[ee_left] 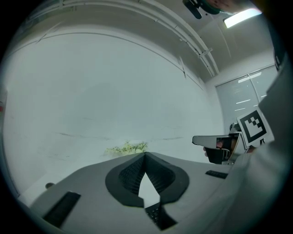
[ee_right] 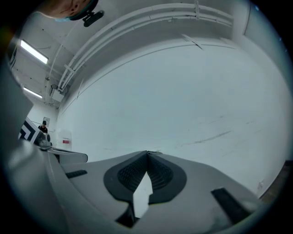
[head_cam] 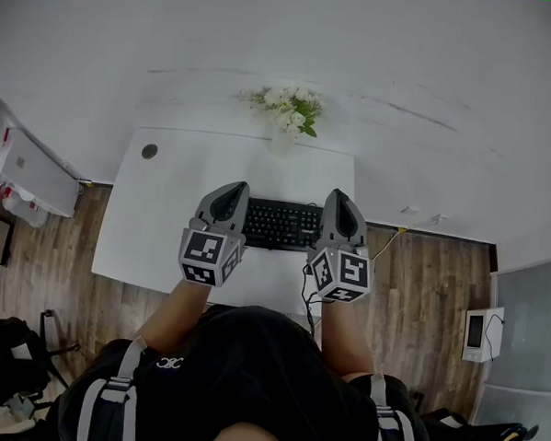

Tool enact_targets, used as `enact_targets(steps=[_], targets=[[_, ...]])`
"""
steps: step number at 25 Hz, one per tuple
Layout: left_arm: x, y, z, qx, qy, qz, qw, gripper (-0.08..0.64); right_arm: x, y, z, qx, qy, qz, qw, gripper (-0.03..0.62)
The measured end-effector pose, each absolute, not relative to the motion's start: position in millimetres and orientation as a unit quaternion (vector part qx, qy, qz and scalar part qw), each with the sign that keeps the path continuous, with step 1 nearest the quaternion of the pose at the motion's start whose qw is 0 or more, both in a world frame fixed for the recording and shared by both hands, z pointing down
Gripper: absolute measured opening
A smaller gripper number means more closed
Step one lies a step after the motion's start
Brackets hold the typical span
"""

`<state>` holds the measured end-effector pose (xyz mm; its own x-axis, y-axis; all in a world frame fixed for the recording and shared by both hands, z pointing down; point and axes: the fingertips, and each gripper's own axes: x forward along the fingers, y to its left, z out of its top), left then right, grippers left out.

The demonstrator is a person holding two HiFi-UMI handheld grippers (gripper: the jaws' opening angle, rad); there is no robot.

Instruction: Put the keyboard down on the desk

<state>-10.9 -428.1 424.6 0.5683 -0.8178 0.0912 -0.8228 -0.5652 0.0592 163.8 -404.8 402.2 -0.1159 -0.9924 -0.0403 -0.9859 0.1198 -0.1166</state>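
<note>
Here, the keyboard (head_cam: 280, 224) lies on the white desk (head_cam: 165, 209) between the left gripper (head_cam: 232, 191) and right gripper (head_cam: 341, 198); each gripper's jaws are pressed together at the tips, holding nothing.

The head camera sits high above the person, looking steeply down on the desk (head_cam: 165, 209), with the wall (head_cam: 285, 31) at 12 o'clock. Each gripper camera rides close behind its own jaws, facing level toward that wall. The camera on the left gripper (ee_left: 145, 155) catches the right gripper (ee_left: 198, 140) at 3 o'clock; the other camera catches the left gripper at 9 o'clock. The head and left gripper views share the flowers (head_cam: 286, 105).
</note>
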Motion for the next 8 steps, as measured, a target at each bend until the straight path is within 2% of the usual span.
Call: enact_targets(steps=[8], targets=[[-10.1, -431.8, 428.6, 0.881, -0.467, 0.023, 0.068, 0.0, 170.7, -407.6, 409.9, -0.663, 0.746, -0.04, 0.05, 0.002]])
